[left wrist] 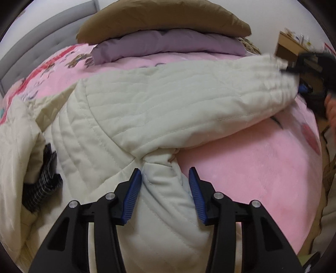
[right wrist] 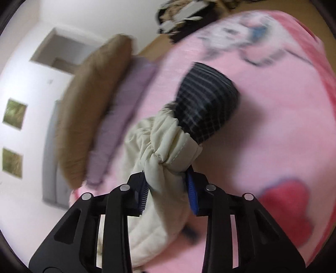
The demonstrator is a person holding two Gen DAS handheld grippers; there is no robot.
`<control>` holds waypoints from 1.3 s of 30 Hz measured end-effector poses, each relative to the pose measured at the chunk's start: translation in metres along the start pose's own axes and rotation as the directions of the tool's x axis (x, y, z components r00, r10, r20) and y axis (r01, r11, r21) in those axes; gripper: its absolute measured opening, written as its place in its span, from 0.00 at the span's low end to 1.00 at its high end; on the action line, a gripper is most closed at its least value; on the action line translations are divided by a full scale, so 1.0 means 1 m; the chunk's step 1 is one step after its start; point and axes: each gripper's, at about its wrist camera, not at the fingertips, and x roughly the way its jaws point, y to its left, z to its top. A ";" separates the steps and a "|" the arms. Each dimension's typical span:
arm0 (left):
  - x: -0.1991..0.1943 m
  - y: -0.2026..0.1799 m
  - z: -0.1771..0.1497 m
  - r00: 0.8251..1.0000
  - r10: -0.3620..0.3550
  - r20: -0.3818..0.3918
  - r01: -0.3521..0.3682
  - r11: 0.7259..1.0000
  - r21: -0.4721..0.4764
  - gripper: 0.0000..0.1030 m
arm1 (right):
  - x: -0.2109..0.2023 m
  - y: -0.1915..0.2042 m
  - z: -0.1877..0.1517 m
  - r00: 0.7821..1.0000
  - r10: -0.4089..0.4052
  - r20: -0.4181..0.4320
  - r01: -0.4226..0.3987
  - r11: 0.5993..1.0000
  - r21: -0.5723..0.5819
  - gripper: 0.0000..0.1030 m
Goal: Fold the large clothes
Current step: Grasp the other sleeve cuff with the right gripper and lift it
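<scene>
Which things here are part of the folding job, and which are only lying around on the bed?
Part of the job: cream quilted jacket; its sleeve cuff, pinched by the right gripper; left gripper, open at the underarm.

Lying about: brown pillow; purple pillow; pink blanket.

A cream quilted jacket (left wrist: 130,117) lies spread on a pink blanket (left wrist: 252,159) over the bed, one sleeve (left wrist: 189,88) stretched out sideways. Its gathered cuff (right wrist: 168,145) shows a black striped lining (right wrist: 205,100).

Home bedrm: bed w/ pink blanket (left wrist: 252,159), stacked pillows (left wrist: 168,45), headboard (left wrist: 42,35).
</scene>
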 end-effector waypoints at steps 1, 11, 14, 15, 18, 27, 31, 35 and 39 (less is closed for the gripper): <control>0.000 0.000 0.000 1.000 -0.002 0.002 0.002 1.000 0.008 0.45 | -0.004 0.025 0.000 0.998 0.053 -0.014 -0.054 0.997 -0.054 0.27; -0.004 0.003 -0.006 0.999 -0.033 0.009 0.033 0.999 -0.016 0.45 | 0.003 0.298 -0.130 0.922 0.131 -0.366 -0.351 0.682 -0.642 0.25; -0.003 0.007 -0.004 0.999 -0.049 0.010 0.050 0.998 -0.034 0.45 | 0.021 0.347 -0.219 0.892 0.023 -0.451 -0.387 0.556 -0.736 0.25; -0.003 0.007 -0.005 0.999 -0.053 0.011 0.053 0.998 -0.037 0.45 | 0.023 0.354 -0.240 0.887 -0.002 -0.462 -0.391 0.530 -0.753 0.25; -0.004 0.005 -0.007 0.999 -0.051 0.013 0.051 0.998 -0.028 0.45 | 0.034 0.360 -0.330 0.862 -0.150 -0.484 -0.386 0.423 -0.820 0.25; -0.001 0.007 -0.011 0.999 -0.047 0.023 0.048 0.996 -0.069 0.45 | 0.044 0.304 -0.474 0.818 -0.366 -0.444 -0.398 0.197 -0.896 0.25; -0.003 0.007 -0.012 0.999 -0.035 0.025 0.037 0.996 -0.083 0.45 | 0.059 0.305 -0.497 0.813 -0.443 -0.378 -0.386 0.075 -0.919 0.29; -0.006 0.007 -0.011 0.999 -0.036 0.021 0.037 0.997 -0.065 0.45 | 0.070 0.301 -0.500 0.715 -0.507 -0.481 -0.473 0.154 -0.867 0.47; -0.020 0.006 -0.010 0.999 -0.017 0.035 0.019 0.999 -0.039 0.45 | 0.069 0.313 -0.485 0.678 -0.506 -0.534 -0.499 0.216 -0.839 0.47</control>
